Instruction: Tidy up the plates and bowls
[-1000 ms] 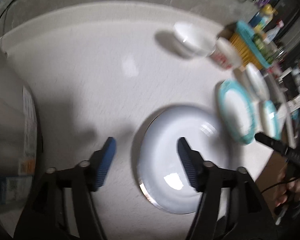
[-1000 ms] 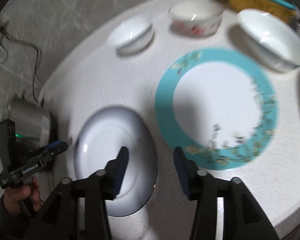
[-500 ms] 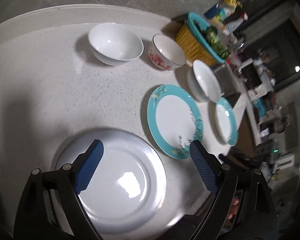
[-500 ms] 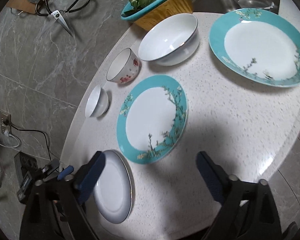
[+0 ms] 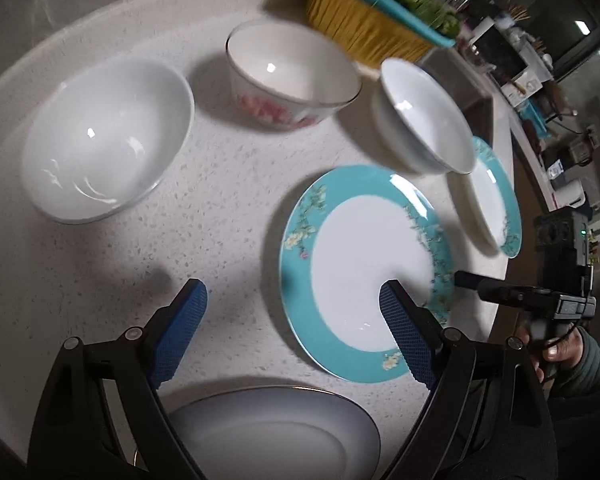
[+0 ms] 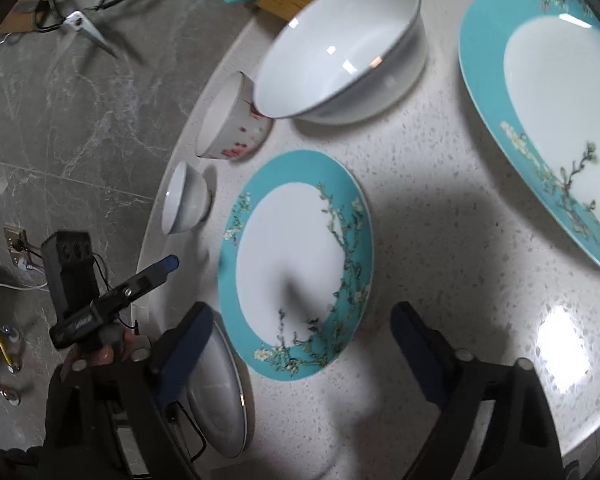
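— What changed?
— Both my grippers swung from the white plate [image 5: 276,420] toward the teal plate [image 5: 364,272]; my left gripper [image 5: 290,322] just spread and is empty, my right gripper [image 6: 300,344] just narrowed slightly, still wide.
— Which is nearer?
— Right: the plate lies straight ahead between its jaws.

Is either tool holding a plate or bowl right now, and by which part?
Neither. The left tool and right tool are both open and empty above the table.

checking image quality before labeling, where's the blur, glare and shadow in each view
Left wrist: basket and pink bowl smeared by motion, near teal plate fairly sharp, fisheye bending the counter edge. Right wrist: big soft shadow across the counter and teal plate, bright glare patch at lower right, large white bowl slightly blurred.
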Demonstrator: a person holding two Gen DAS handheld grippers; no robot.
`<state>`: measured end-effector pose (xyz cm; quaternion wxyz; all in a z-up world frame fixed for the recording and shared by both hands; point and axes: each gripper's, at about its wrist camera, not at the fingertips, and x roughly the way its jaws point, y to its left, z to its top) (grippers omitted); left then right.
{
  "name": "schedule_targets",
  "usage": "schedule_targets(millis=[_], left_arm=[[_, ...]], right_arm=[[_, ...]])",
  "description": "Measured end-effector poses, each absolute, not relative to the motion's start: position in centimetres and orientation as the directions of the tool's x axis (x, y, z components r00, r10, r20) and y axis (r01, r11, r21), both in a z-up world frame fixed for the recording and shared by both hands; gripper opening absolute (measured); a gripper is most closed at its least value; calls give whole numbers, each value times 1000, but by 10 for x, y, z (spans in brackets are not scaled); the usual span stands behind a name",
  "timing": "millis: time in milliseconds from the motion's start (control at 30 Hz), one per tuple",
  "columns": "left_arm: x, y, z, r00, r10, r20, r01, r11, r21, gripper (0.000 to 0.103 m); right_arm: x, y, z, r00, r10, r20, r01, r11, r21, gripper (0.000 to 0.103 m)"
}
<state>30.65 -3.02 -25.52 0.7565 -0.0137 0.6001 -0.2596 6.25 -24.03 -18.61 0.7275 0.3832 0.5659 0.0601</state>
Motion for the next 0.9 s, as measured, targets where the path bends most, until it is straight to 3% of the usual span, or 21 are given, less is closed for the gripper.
schedule_targets(millis=[67, 200, 367, 433, 567, 700, 833, 900], left_arm=[[311, -30, -265, 106, -409, -906, 380, 859, -344, 88], [320, -37, -282, 57, -396, -917, 387, 855, -345, 86], [324, -45, -286, 44, -407, -912, 423, 835, -352, 83], [328, -48, -289, 34, -409, -912, 430, 830, -356, 69], [320, -56, -291, 12, -381, -924, 446, 830, -336, 58], [317, -66, -291, 17, -384, -923, 464, 821, -333, 57], [318, -72, -291, 30, -367, -930, 470, 826, -311, 44], [318, -70, -290, 38, -339, -940, 470, 836, -282, 30]], right_arm=[[63, -244, -190, 350, 517, -782, 349, 702, 621, 86], [63, -253, -192, 365, 511, -778, 356, 696, 624, 73], [67, -251, -191, 356, 506, -785, 354, 705, 615, 70], [67, -249, -193, 346, 515, -784, 354, 702, 617, 66], [68, -245, -196, 332, 518, -788, 360, 702, 614, 55], [69, -247, -196, 335, 521, -785, 367, 695, 618, 54], [71, -248, -197, 336, 518, -786, 375, 692, 616, 54], [71, -249, -197, 338, 517, -786, 377, 691, 617, 54]])
